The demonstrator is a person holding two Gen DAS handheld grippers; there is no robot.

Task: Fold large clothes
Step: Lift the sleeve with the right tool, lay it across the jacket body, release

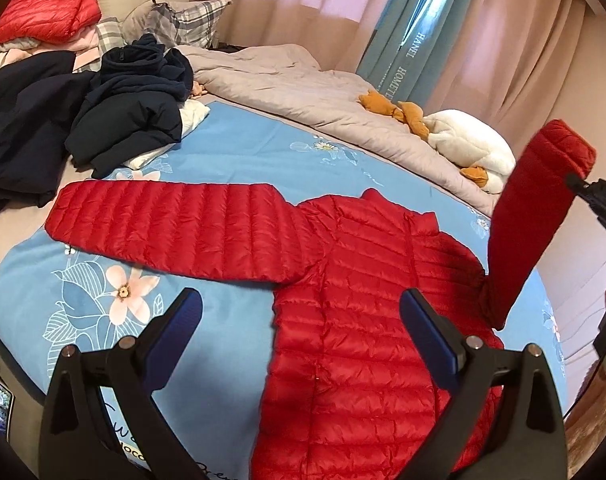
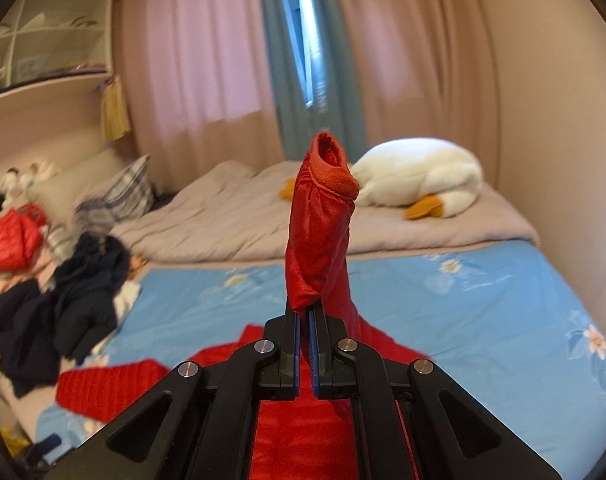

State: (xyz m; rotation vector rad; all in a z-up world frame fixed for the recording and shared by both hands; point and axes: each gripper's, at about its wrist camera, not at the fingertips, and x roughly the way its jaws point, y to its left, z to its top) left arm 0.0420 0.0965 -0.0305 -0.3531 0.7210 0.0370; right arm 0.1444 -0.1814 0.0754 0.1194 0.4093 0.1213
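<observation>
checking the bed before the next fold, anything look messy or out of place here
The dark clothes lie in a loose unfolded heap on the blue sheet. The red jacket lies flat, one sleeve lifted in the right gripper. Nothing looks spilled or damaged.

A home bedroom. A bed point(image 1: 239, 148) with a blue floral sheet fills the scene, a grey quilt point(image 1: 303, 88) bunched at its far side beside a plush goose point(image 2: 419, 176). Plaid pillows point(image 1: 183, 20) lie at the far left by heaped clothes point(image 1: 83, 120). Pink curtains point(image 2: 207, 60) cover the window, and a wall shelf point(image 2: 43, 40) hangs at the left.
</observation>
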